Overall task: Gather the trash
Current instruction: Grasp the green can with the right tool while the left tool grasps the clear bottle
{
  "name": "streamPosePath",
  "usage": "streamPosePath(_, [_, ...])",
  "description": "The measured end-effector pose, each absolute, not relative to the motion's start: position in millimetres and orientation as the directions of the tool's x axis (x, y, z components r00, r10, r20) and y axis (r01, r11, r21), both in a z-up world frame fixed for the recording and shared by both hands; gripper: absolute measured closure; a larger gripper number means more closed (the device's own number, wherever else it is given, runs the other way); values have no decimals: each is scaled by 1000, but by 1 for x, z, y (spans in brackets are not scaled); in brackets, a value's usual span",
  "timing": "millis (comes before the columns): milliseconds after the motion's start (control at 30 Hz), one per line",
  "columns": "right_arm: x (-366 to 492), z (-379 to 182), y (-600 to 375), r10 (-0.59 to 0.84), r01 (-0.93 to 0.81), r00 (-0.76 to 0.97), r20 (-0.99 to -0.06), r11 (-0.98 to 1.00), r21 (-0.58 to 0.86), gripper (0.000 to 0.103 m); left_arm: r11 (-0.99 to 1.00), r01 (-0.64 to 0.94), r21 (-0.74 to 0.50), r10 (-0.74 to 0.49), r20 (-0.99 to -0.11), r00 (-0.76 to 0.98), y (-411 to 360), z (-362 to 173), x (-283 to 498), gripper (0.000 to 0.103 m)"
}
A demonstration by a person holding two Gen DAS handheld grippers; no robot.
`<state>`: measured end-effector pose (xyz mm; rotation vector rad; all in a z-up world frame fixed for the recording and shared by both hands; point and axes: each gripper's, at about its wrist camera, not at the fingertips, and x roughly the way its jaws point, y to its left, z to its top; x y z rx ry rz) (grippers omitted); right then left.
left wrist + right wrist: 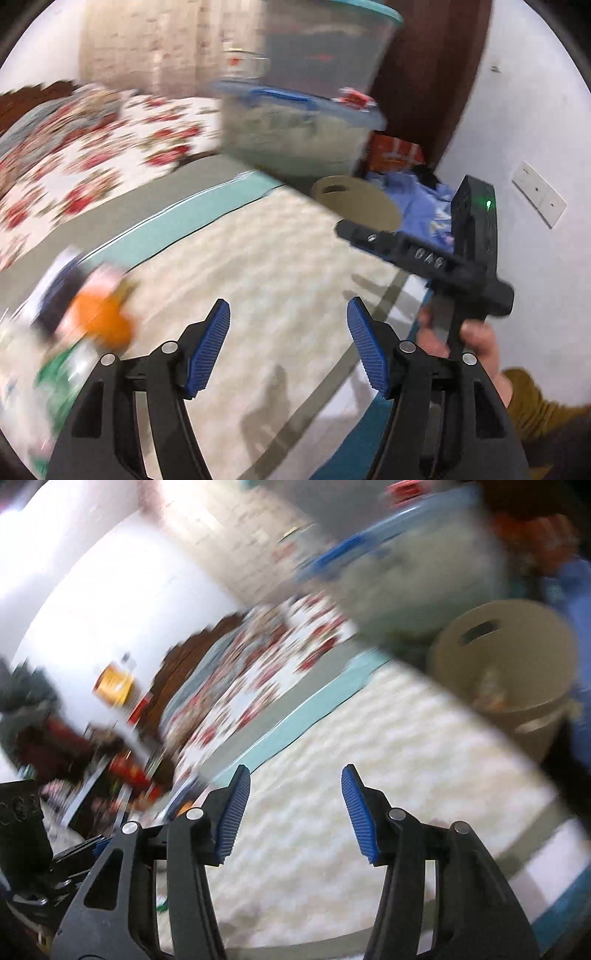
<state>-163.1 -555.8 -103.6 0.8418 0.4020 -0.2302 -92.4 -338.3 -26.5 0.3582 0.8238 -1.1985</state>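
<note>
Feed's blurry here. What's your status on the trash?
Left gripper open, empty. Right gripper open, empty. Beige bin ahead right, trash inside. Orange scrap left, blurred.

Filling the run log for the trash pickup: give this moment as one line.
left gripper: open, empty | right gripper: open, empty | beige bin: upright beside rug | views: motion-blurred

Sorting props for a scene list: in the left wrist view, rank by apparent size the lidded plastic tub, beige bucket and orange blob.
1. Lidded plastic tub
2. Beige bucket and orange blob: look alike; blur and nearness make ranking unsure.
</note>
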Motion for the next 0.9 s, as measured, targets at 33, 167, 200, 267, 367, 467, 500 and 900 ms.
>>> streamPosePath(33, [-151, -102, -537, 7, 321, 901, -434, 663, 677, 49, 411, 898, -156, -664, -727, 177, -306, -25, -79, 40])
streamPosePath(167, [-117, -104, -487, 140, 237, 886, -442, 683, 691, 46, 595, 792, -135, -614, -713, 339, -220, -18, -37, 33])
streamPosePath(200, [-106, -104, -472, 176, 215, 877, -447, 688, 693, 45, 666, 739, -97, -567, -710, 418, -196, -19, -24, 33])
streamPosePath(267, [-89, -105, -450, 236, 185, 858, -456, 687, 703, 39, 748, 664, -12, -471, -714, 518, -172, -22, -11, 31])
streamPosePath(367, [-63, -109, -423, 330, 146, 832, -446, 645, 750, 27, 792, 606, 66, -381, -722, 577, -150, -35, 2, 19])
streamPosePath(467, [-39, -115, -405, 401, 142, 804, -440, 589, 796, 21, 780, 618, 99, -368, -726, 581, -152, -49, 7, 16])
streamPosePath(500, [-28, -116, -401, 414, 154, 794, -446, 572, 806, 19, 774, 623, 114, -360, -730, 581, -153, -55, 7, 15])
streamPosePath(900, [28, -142, -377, 508, 246, 712, -484, 466, 850, 36, 743, 649, 163, -331, -754, 568, -168, -84, 22, 43])
